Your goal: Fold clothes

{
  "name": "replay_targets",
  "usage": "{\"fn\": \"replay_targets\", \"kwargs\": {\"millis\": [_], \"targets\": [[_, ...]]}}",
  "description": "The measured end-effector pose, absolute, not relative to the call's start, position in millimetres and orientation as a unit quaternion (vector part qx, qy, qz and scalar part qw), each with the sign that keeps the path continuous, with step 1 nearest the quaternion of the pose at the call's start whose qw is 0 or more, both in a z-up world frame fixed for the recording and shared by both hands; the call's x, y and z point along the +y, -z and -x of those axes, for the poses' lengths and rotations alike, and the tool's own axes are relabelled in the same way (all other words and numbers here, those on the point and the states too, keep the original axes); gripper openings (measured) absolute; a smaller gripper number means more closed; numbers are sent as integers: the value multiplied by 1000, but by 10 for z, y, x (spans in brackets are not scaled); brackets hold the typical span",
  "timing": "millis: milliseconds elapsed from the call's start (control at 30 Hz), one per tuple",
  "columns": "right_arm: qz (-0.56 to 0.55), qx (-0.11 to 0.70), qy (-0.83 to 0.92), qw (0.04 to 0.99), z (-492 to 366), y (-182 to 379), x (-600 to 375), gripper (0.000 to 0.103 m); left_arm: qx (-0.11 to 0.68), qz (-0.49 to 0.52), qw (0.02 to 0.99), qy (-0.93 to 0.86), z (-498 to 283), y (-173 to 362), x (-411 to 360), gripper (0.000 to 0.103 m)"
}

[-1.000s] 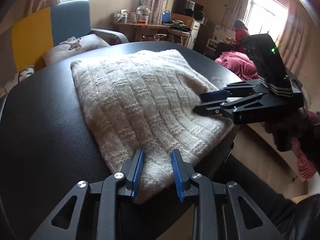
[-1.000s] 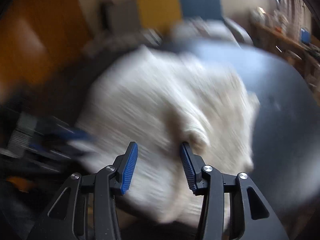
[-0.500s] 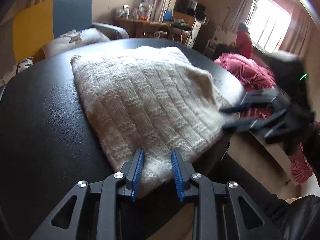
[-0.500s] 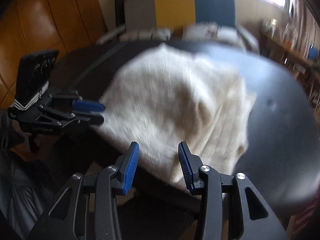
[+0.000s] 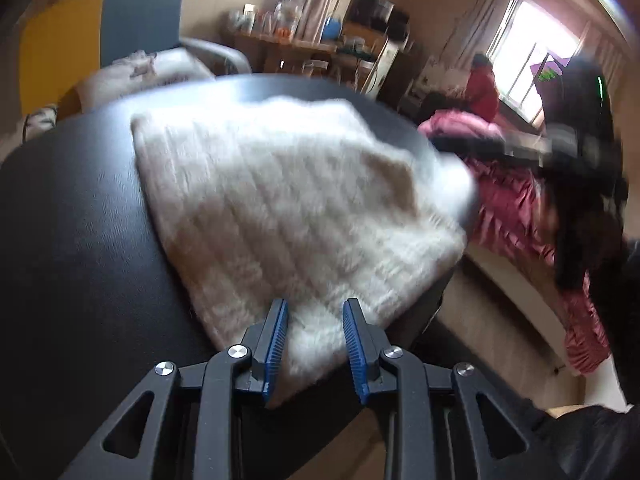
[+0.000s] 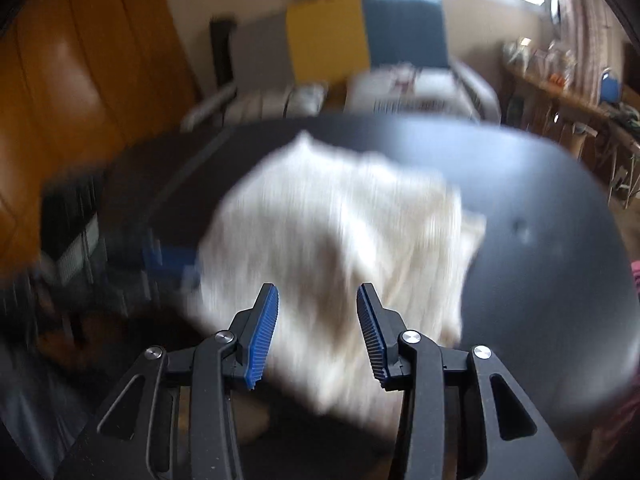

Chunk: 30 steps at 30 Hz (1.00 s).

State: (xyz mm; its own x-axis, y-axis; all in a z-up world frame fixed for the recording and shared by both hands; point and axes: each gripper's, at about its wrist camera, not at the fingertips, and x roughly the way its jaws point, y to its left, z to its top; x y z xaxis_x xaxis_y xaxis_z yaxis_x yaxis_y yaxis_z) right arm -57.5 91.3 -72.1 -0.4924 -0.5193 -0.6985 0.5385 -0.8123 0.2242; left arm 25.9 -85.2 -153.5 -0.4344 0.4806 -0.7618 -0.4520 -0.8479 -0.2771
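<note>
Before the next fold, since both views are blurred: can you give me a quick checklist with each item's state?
1. Cream knitted sweater lies on the black table: ok.
2. Its near corner overhangs the table edge: not ok.
3. Left gripper has the near corner between its blue pads: ok; firm pinch: cannot tell.
4. Right gripper holds the sweater: cannot tell, blur.
5. Fold edges aligned: cannot tell.

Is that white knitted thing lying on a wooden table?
No, the white knitted garment lies on a black, smooth-topped table, not a wooden one.
</note>
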Motion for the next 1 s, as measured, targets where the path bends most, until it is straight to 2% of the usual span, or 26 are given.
{"fn": "replay_targets", "kwargs": {"millis": [100,133,200,367,500,600,700,800,1000], "targets": [[-447,-8,840,306,851,1004,855,45,-25,449,277,-849,-291,1543,-886,28],[-479,8,826,296,877,1135,828,45,-35,450,278,-848,-288,1532,-913,29],[-471,25,828,304,852,1182,812,44,-55,449,274,-849,-277,1480,-990,29],[-449,13,840,305,913,819,929,44,-105,412,278,-861,-124,1193,-1149,29],[-406,1,861,308,1106,503,941,45,-98,413,272,-863,57,1166,-1113,29],[-428,-18,850,307,1376,636,949,45,-88,457,264,-845,185,1401,-1052,29],[-499,1,824,269,1604,1049,928,45,-98,465,266,-839,164,1491,-1060,28],[-483,-17,830,279,1597,987,1003,46,-110,443,273,-847,144,1352,-1145,29],[-450,21,848,278,1588,653,887,47,-127,397,231,-879,539,1033,-1469,29]]}}
